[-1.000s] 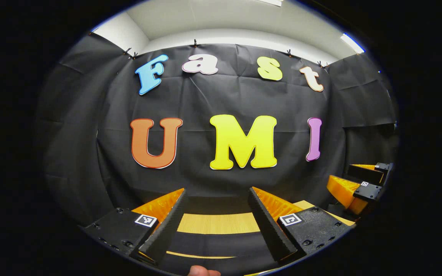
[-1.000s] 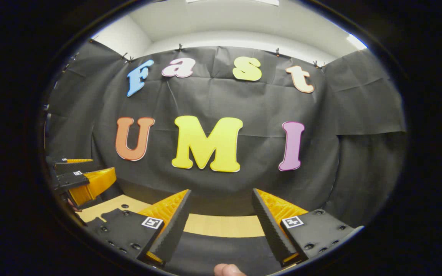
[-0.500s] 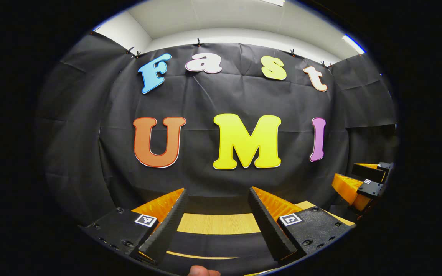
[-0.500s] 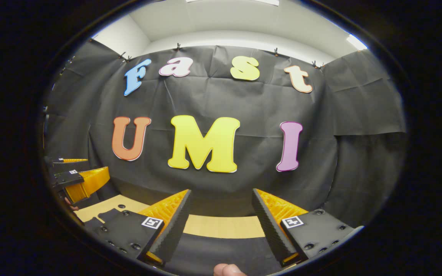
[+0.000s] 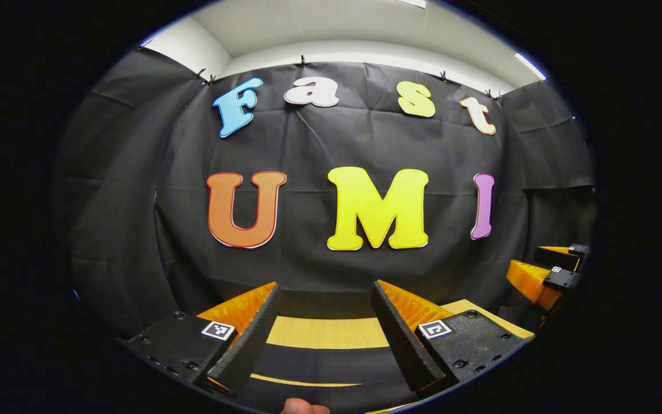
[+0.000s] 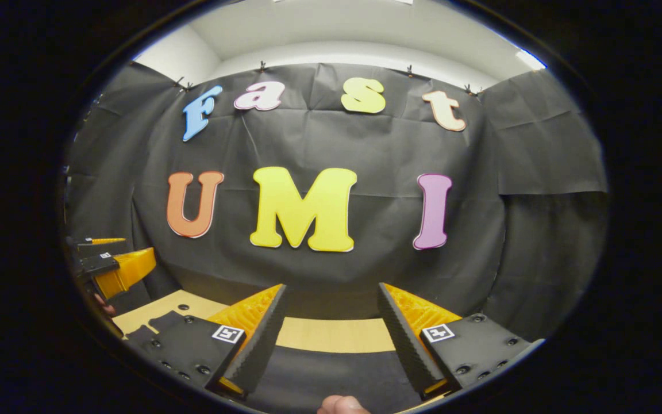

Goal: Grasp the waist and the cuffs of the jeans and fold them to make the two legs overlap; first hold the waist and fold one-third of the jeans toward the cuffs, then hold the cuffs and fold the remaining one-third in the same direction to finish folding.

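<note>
Dark jeans cloth [image 5: 319, 368] lies on the wooden table [image 5: 325, 332] just below my left gripper [image 5: 324, 287]. That gripper is open, with nothing between its fingers, and faces the booth wall. In the right gripper view the same dark jeans [image 6: 331, 374] cover the table [image 6: 331, 334] under my right gripper [image 6: 332, 287], which is also open and holds nothing. Each gripper appears small at the edge of the other's view: the right gripper [image 5: 529, 260] at far right, the left gripper [image 6: 138, 246] at far left. Waist and cuffs are hidden.
The black booth wall stands close behind the table's far edge. A fingertip of the holding hand [image 5: 305, 407] pokes in at the bottom edge, and another fingertip [image 6: 342, 404] does the same in the right gripper view.
Both views have tipped slightly downward. The left view has turned a little left and the right view a little right, so each far gripper sits nearer the edge. Both stay open.
</note>
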Action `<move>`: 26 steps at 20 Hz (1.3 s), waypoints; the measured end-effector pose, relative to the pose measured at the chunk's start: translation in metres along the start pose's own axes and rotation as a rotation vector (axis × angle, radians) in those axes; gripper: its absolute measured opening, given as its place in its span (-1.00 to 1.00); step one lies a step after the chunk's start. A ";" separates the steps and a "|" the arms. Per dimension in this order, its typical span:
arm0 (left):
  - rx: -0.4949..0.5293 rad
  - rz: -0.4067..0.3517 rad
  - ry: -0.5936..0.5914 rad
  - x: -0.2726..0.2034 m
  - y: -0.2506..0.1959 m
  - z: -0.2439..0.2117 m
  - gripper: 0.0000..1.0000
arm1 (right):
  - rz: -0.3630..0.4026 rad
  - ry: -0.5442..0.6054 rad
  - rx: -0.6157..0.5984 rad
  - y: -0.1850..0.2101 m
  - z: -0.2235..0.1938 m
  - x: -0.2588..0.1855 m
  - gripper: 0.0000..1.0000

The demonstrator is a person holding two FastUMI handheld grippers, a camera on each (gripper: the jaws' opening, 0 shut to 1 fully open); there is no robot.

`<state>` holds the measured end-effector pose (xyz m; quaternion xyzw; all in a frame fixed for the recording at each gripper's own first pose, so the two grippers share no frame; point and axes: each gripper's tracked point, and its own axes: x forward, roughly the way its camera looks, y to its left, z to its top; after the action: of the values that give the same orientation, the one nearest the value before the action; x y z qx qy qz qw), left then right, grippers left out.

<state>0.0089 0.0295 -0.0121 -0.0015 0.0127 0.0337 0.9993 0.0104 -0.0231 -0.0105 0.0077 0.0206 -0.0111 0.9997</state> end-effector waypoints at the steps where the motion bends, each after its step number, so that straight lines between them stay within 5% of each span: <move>1: 0.002 0.018 0.005 0.001 0.006 -0.004 0.99 | -0.001 0.010 0.007 -0.006 -0.003 0.000 0.95; 9: -0.113 0.195 0.165 -0.001 0.115 -0.072 1.00 | -0.137 0.236 0.199 -0.135 -0.075 0.006 0.88; 13: -0.288 0.280 0.321 -0.026 0.170 -0.145 0.99 | -0.217 0.393 0.523 -0.202 -0.137 -0.004 0.92; 21: -1.156 0.492 0.558 -0.117 0.206 -0.290 0.99 | -0.380 0.636 1.128 -0.261 -0.308 -0.046 0.96; 26: -1.399 0.630 0.527 -0.164 0.218 -0.310 0.97 | -0.440 0.687 1.239 -0.270 -0.356 -0.057 0.95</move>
<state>-0.1773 0.2352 -0.3187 -0.6304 0.2233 0.3121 0.6748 -0.0676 -0.2864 -0.3675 0.5689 0.3232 -0.2177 0.7242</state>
